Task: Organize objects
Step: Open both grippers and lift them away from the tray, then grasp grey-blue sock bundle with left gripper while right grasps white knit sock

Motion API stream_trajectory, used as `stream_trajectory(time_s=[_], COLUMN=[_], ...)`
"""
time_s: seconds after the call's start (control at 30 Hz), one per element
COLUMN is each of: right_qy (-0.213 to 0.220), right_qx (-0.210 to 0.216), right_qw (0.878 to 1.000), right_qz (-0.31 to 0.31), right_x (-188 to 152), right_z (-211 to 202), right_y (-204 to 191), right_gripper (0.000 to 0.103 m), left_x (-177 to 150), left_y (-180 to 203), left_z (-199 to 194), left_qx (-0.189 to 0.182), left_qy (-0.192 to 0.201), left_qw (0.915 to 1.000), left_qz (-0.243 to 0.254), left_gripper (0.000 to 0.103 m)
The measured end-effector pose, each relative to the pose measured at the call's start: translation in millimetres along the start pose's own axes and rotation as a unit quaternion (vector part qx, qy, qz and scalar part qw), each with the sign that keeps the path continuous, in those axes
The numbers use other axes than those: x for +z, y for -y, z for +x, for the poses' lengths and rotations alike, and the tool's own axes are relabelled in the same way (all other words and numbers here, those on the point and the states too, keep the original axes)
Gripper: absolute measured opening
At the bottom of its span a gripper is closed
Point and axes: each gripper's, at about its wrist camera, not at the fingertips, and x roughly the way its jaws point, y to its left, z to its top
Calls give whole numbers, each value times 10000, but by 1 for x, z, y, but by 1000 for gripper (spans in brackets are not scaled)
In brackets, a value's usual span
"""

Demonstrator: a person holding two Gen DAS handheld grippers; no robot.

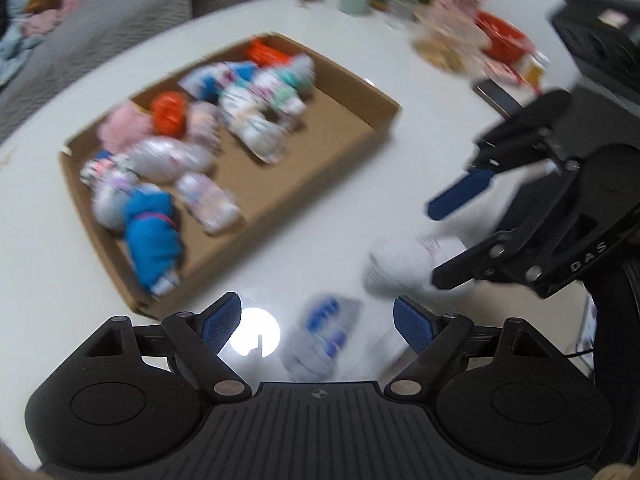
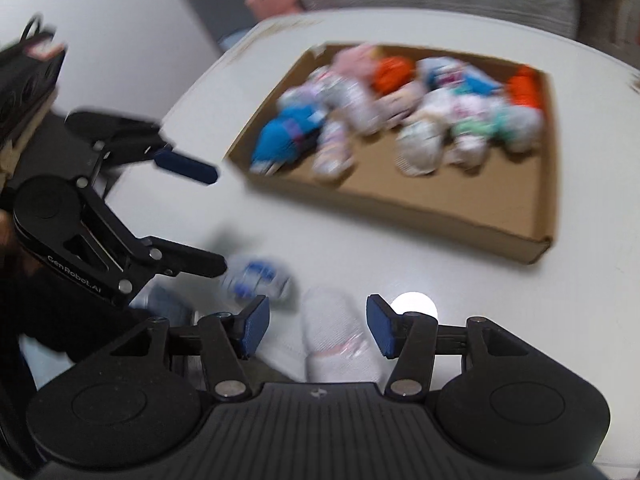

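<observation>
Two rolled sock bundles lay loose on the white worktop (image 2: 440, 240), near the open side of the cardboard tray (image 2: 536, 248), which already held a crowd of similar bundles (image 2: 400, 112). The white bundle (image 2: 340, 332) sat between the spread fingers of the right tool (image 2: 318, 330); the grey-and-blue bundle (image 1: 320, 340) sat between the spread fingers of the left tool (image 1: 318, 320).

The likeliest trouble was a poor grip: both views were smeared with motion, and a soft roll caught off-centre could unroll or slip out on the way to the tray. The two tools also worked close together, so one could knock the other or nudge the neighbouring bundle out of reach. Dropping a bundle onto the crowded end could pile it over the others or tip it past the low wall.

Both tools stood wide open and held nothing. Whether any pad was already touching fabric could not be told through the blur; the bundles looked merely framed, not pinched.
</observation>
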Motion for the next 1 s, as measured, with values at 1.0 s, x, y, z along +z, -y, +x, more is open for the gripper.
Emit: stream_trajectory(time_s=[1.0], right_qy=[-1126], right_qx=[-912], right_qw=[9887], right_qz=[-393], right_x=[-13], right_z=[59], right_y=[-2], right_gripper=[45], left_x=[-33], left_y=[7], left_z=[77], left_qx=[379], left_qy=[-417], left_qw=[9979], left_qz=[305], left_gripper=[83])
